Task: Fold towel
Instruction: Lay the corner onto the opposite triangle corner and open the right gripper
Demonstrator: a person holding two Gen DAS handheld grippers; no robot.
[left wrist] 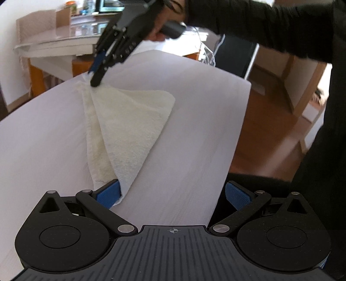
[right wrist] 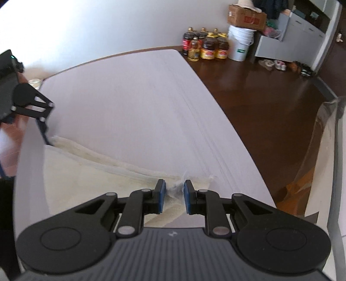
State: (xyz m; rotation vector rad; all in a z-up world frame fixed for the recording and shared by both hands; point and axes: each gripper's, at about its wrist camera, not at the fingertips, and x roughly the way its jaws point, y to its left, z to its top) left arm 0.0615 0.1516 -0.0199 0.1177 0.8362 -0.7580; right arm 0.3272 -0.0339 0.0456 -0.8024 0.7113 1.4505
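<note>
A cream towel (left wrist: pixel 129 129) lies on the pale tabletop (left wrist: pixel 205 134), its top layer folded over into a slanting flap. At the far corner, my right gripper (left wrist: pixel 95 80) pinches the cloth just above the table. In the right wrist view the right gripper (right wrist: pixel 174 194) is shut on the bunched towel (right wrist: pixel 86 179) corner. My left gripper (left wrist: pixel 173 194) stands wide open at the near corner, with only its left pad (left wrist: pixel 108 194) against the towel's edge. One left finger (right wrist: pixel 45 131) shows at the towel's other end in the right wrist view.
The tabletop's edge (left wrist: pixel 235 140) drops to a wooden floor on the right. A person's dark sleeve (left wrist: pixel 270 26) reaches across the top. Beyond the table (right wrist: pixel 140 97) stand oil bottles (right wrist: pixel 205 46), a white bucket (right wrist: pixel 240 43) and a cardboard box (right wrist: pixel 246 18).
</note>
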